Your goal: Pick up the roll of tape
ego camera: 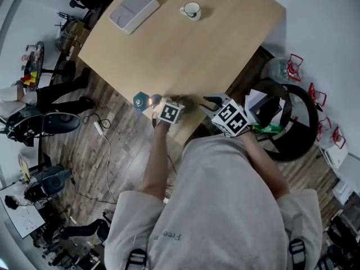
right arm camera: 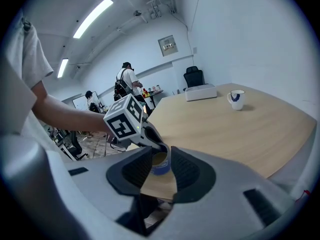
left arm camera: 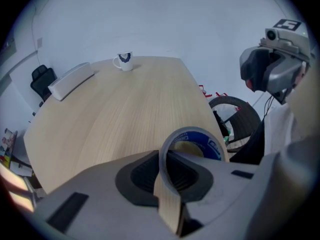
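Clamping tape roll (left arm camera: 210,146) at worktop (ego camera: 185,55) near edge: left claw (ego camera: 147,101). Right claw (ego camera: 209,102) parted, empty. Mug (ego camera: 191,9), grey box (ego camera: 133,9) at far edge.

Bright, even indoor light. Ceiling strip lights (right arm camera: 92,18) glow high above the wooden table (right arm camera: 240,129), where shadows are faint. Fisheye bending grows away from the table, and the corners are black. The roll of tape (left arm camera: 207,145) at the table's near edge looks soft.
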Demonstrator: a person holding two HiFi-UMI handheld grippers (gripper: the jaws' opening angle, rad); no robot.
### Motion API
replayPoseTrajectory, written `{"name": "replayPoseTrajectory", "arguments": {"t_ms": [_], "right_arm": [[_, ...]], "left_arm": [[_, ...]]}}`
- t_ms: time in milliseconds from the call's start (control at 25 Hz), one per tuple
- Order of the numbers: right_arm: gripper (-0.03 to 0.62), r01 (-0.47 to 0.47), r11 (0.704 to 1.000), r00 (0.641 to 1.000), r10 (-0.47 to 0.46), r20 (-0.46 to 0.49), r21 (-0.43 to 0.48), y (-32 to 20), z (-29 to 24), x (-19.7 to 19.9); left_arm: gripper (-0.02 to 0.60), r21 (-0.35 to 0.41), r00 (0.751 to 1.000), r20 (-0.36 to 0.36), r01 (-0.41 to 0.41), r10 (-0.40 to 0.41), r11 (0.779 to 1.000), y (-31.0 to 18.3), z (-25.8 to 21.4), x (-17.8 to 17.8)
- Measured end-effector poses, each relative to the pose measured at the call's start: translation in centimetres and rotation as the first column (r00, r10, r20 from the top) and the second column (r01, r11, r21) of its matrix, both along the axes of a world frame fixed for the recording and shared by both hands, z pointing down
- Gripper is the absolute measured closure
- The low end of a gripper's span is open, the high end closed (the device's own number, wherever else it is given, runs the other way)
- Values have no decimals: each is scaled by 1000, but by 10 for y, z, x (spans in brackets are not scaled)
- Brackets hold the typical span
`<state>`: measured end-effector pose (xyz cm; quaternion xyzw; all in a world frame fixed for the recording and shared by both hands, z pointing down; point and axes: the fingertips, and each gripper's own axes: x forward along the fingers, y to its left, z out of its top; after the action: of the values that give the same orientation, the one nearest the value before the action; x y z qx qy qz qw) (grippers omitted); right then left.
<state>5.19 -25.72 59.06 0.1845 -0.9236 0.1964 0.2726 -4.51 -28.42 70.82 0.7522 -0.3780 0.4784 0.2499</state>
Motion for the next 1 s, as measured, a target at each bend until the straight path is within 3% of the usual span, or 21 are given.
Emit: {"name": "replayPoseTrajectory", "arguments": {"t_ms": [360, 1000], "right_arm": [[473, 1, 1000, 1000, -2, 8, 9, -2, -1, 1], [477, -11, 1000, 1000, 11, 20, 8, -2, 1, 8]], "left_arm": [[540, -35, 986, -148, 77, -81, 996, 5, -4, 16], [540, -2, 940, -267, 220, -212, 976, 4, -33, 25]]}}
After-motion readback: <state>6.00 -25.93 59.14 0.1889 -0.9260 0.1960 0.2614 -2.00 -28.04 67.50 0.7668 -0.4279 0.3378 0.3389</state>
